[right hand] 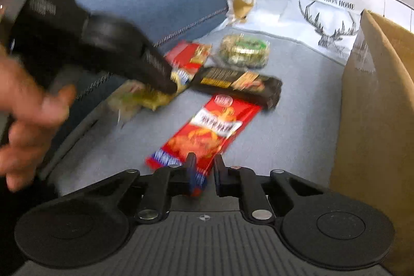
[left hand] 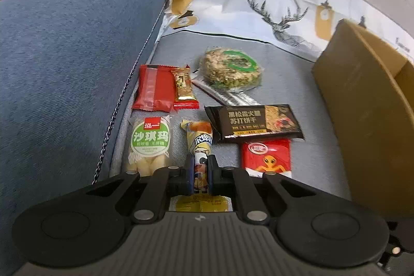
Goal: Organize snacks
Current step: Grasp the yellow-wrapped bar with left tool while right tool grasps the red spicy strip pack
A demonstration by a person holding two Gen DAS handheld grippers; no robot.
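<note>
Progress: early, no snack seen inside cardboard box point(left hand: 362, 100) | left gripper point(left hand: 201, 172) clamped on yellow stick pack point(left hand: 200, 146), right gripper point(right hand: 203, 170) pinching red snack bag point(right hand: 207, 131), both beside box | rest spread left of box | grey sofa seat point(left hand: 297, 95), blue armrest point(left hand: 64, 56) farthest from box.

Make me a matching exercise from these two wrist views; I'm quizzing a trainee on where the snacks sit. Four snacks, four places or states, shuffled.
Things:
1. yellow stick snack
2. red alien packet
3. round green-label cake
4. black cracker pack

Places or states:
A. farthest back, near the deer-print cloth
B. clamped in the left gripper
C. lying just behind the red alien packet
D. clamped in the right gripper

Pairs: 1-B, 2-D, 3-A, 4-C
</note>
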